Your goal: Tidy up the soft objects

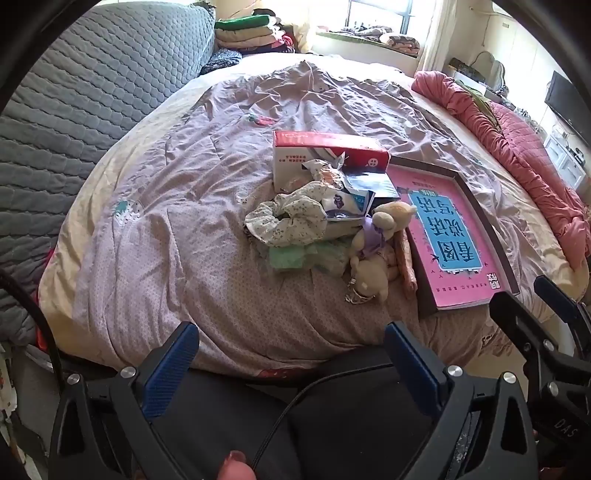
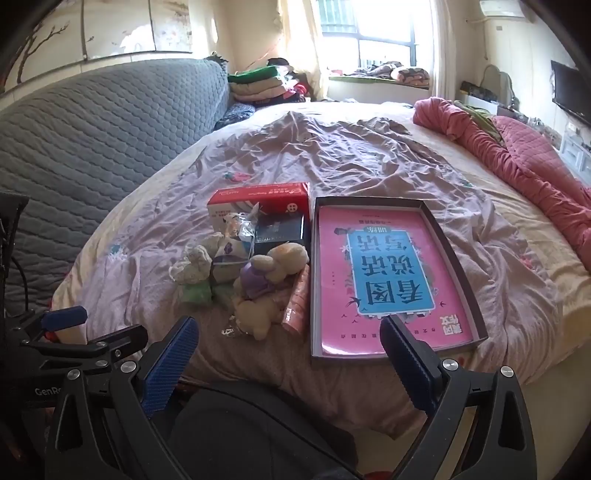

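A pile of soft things lies mid-bed: a cream plush bear [image 1: 384, 221] [image 2: 277, 264] in a purple top, a second cream plush [image 1: 371, 278] [image 2: 255, 314], a floral cloth [image 1: 291, 218] [image 2: 194, 267], and green cloth [image 1: 295, 256] [image 2: 197, 293]. Beside them sit a red and white box [image 1: 325, 151] [image 2: 258, 201] and a shallow tray [image 1: 476, 206] [image 2: 316, 280] holding a pink book [image 1: 448, 236] [image 2: 384, 277]. My left gripper [image 1: 291, 339] and right gripper [image 2: 290, 334] are open, empty, at the bed's near edge, short of the pile.
The bed has a wrinkled lilac sheet [image 1: 166, 229] [image 2: 369, 155]. A grey quilted headboard [image 1: 85, 96] [image 2: 92, 125] runs along the left. A rolled pink quilt [image 1: 517, 155] [image 2: 517, 147] lies at right. Folded clothes [image 1: 251, 35] [image 2: 262, 86] stack at the back.
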A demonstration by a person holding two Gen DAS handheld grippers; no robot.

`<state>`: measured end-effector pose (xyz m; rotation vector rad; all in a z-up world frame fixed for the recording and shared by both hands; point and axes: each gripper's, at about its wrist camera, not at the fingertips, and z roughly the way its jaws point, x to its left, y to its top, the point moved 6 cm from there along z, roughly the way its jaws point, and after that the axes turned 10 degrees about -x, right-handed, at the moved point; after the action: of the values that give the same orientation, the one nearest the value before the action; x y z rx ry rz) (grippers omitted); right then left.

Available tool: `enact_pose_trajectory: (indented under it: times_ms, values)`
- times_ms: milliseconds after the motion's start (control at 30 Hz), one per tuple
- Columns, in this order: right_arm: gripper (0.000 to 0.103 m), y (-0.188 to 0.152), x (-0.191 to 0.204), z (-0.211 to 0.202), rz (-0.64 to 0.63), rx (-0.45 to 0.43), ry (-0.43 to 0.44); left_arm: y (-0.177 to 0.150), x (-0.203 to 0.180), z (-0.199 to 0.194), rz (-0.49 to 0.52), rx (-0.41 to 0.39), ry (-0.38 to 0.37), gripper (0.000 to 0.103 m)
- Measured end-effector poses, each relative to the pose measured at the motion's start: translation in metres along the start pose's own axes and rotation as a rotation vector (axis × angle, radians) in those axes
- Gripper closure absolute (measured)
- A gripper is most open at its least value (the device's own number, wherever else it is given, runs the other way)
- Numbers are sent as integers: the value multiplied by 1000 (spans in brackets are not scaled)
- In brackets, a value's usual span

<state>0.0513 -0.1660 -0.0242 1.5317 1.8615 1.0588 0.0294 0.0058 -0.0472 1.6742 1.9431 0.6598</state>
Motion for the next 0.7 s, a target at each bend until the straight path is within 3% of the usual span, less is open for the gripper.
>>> enact_pose_trajectory:
  times_ms: [700]
  values:
    - [4,2,2,-7,-6,-21,6,2,-9,-7,21,-15,-5,2]
